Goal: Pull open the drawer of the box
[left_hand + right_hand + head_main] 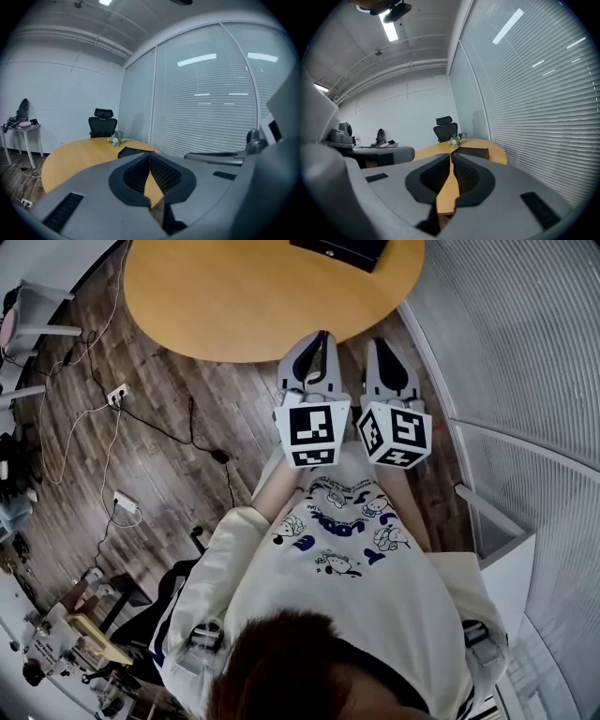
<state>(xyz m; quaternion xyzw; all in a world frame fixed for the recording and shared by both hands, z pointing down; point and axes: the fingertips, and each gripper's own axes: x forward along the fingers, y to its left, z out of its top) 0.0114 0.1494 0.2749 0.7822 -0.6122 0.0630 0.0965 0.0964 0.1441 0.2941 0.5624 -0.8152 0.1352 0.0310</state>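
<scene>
Out front, left gripper [322, 335]: jaws pressed together, nothing between them; I see it hang over the wood floor [169, 437] just short of the table's near edge, pointing at the table.
Right gripper [382, 341]: jaws also together at the tips and empty; it sits just beside the left one, level with it, pointing the same way.
Marker cubes: one on each gripper, close against the person's white printed shirt [347, 549].
Table [234, 296]: round, light wood, bare over most of its top.
Box [342, 249]: black and low, on the far side of the table, straight ahead of both grippers and well apart from them; I can't make out its drawer from here.
Flowers [114, 138]: a small bunch on the table just behind the box.
Office chair [103, 123]: black, beyond the table's far edge.
Blinds [211, 98]: closed, along the glass wall to my right.
Cables: strung across the floor to my left, with a power strip [118, 395].
</scene>
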